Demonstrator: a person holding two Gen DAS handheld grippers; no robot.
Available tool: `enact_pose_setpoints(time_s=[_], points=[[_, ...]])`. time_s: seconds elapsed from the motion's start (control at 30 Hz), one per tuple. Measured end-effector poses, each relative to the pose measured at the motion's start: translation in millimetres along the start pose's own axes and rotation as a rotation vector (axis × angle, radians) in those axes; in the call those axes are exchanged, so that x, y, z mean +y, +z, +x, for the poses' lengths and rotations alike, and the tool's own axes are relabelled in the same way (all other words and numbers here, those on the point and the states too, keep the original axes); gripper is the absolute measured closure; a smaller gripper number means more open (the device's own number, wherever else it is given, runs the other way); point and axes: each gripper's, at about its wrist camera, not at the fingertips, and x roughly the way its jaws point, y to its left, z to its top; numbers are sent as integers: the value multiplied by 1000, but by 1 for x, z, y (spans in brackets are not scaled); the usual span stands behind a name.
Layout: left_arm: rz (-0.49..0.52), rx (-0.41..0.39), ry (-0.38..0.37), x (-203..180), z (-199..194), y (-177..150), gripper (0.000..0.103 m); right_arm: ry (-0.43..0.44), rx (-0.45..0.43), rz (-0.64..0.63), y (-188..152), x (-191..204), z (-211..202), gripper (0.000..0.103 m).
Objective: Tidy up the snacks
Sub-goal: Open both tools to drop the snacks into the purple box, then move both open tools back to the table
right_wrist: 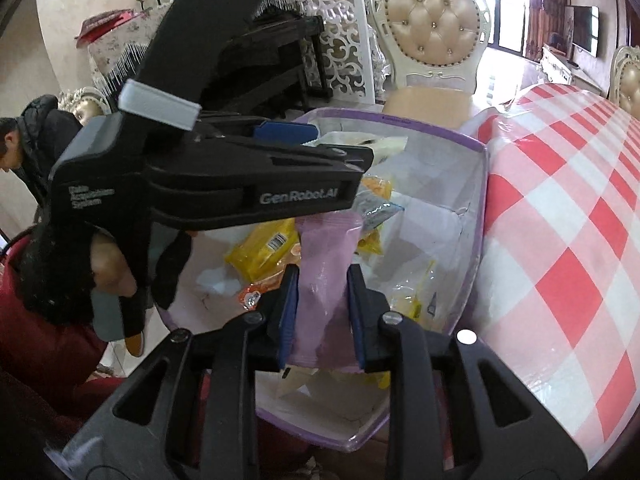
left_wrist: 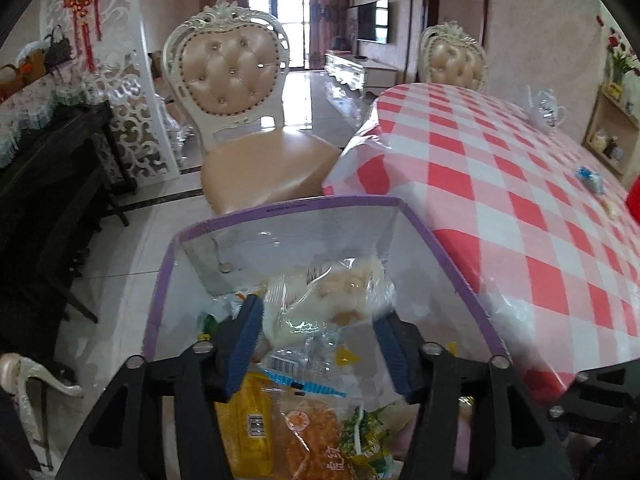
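A clear bag with purple trim (left_wrist: 280, 204) stands open beside the table, with several snack packets inside: yellow, orange and green ones. My left gripper (left_wrist: 316, 328) hangs over the bag's mouth. A clear packet with a pale bun (left_wrist: 332, 300) lies between its blue pads, which stand apart and do not squeeze it. In the right wrist view that same gripper (right_wrist: 340, 142) reaches in from the left above the bag (right_wrist: 482, 184). My right gripper (right_wrist: 323, 304) is over the bag too, its pads against both sides of a pink packet (right_wrist: 326, 248) that points down into it.
The table with a red-and-white checked cloth (left_wrist: 500, 168) lies close on the right, bearing a glass teapot (left_wrist: 546, 108) and a small blue packet (left_wrist: 590, 178). A padded chair (left_wrist: 256, 160) stands beyond the bag. A person in a dark jacket (right_wrist: 36, 140) is at far left.
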Motion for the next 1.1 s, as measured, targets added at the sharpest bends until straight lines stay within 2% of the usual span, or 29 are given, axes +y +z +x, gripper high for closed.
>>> enact_pose_setpoints(time_s=[0.03,0.07,0.1,0.13,0.2,0.3,0.5,0.63,0.73,0.87,0.97,1.1], points=[[4,-4,27,-2,0,1,37,8,-4,9,0,-2,-2,57],[7,-7,43,-4,-1,2,32,7,-11,18,0,-5,-3,49],[13,-11,61,-6,-2,3,30,0,-22,27,-2,-7,-7,34],[21,-16,77,-9,-3,4,27,-12,-38,39,-3,-11,-11,29],[32,-24,90,-16,-4,7,25,-30,-64,60,-5,-20,-21,27],[44,-27,63,-28,-4,12,24,-49,-88,94,-8,-33,-34,26],[117,-29,4,-78,-1,28,24,-178,-153,216,-23,-78,-74,26],[161,-38,-117,-130,-1,46,23,-284,-181,373,-44,-130,-107,26],[173,-18,-270,-182,5,63,20,-334,-218,519,-67,-178,-142,26],[213,-3,-432,-270,21,88,20,-484,-263,663,-106,-235,-197,26],[247,7,-493,-333,40,101,20,-564,-298,800,-142,-283,-237,26],[189,21,-545,-401,71,118,20,-587,-325,942,-169,-337,-269,26]])
